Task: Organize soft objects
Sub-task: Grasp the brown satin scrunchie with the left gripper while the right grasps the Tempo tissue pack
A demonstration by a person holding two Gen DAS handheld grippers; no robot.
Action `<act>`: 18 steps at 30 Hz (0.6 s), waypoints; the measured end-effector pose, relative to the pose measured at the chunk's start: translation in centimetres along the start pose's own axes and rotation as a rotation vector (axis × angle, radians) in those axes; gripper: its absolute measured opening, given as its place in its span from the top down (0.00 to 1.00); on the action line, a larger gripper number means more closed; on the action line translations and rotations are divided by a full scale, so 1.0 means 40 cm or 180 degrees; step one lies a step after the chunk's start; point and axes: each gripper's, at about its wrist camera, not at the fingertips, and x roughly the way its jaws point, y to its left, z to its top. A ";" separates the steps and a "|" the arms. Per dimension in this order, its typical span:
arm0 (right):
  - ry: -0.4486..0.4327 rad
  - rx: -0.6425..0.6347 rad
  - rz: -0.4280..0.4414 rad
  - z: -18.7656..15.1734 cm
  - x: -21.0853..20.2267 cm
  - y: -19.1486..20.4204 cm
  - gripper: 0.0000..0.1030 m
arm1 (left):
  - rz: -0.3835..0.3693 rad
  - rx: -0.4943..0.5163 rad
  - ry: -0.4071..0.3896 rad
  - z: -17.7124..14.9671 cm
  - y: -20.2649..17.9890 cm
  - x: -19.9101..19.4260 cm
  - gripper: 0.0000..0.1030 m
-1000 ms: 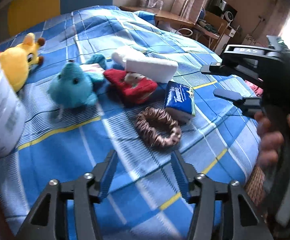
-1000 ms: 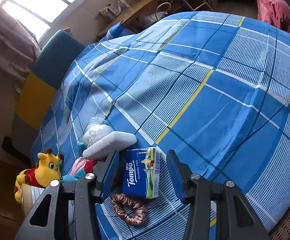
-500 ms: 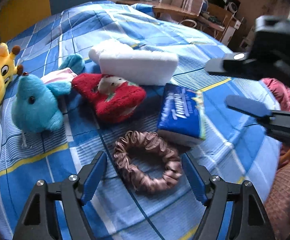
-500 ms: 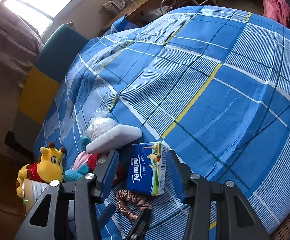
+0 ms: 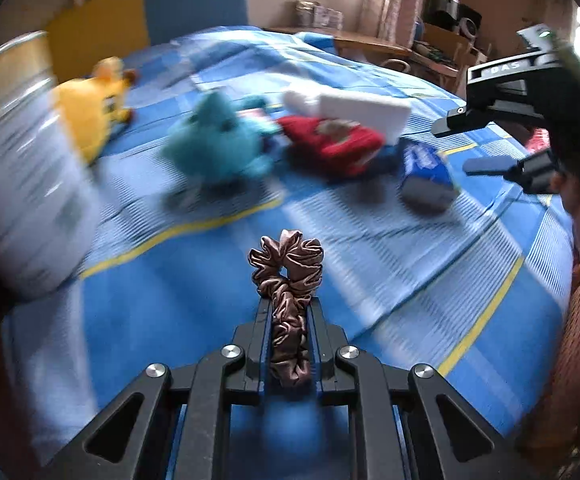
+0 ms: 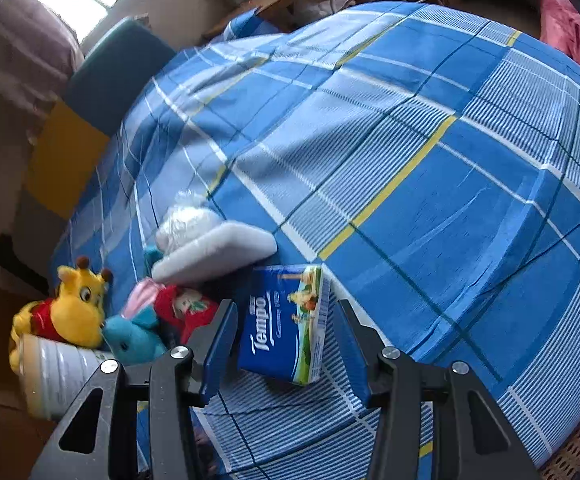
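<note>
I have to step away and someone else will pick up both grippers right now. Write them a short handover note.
Left gripper: jaws have just closed on the brown scrunchie, which is pinched and lifted off the bed.
Right gripper: open, holding nothing, hovering around the Tempo tissue pack without touching it.
On the bed: yellow plush, teal plush, red plush, white foam block, white bundle. A can stands at the bed's edge.
Done: scrunchie picked. Left: place it, then sort everything else.

Toys, a white foam block and a tissue pack crowd the blue bedspread's near-left corner beside a can; its remaining expanse lies open.
</note>
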 end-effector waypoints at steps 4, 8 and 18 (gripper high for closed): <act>0.0064 -0.0144 -0.0136 -0.008 0.016 0.019 0.50 | 0.0103 -0.0029 -0.0167 -0.074 0.044 -0.040 0.84; 0.0105 -0.0244 -0.0342 -0.017 0.032 0.036 0.44 | 0.0105 -0.0035 -0.0305 -0.102 0.052 -0.045 0.84; 0.0213 -0.0719 -0.0805 -0.023 0.118 0.102 0.41 | 0.0066 -0.0051 -0.0405 -0.109 0.052 -0.045 0.84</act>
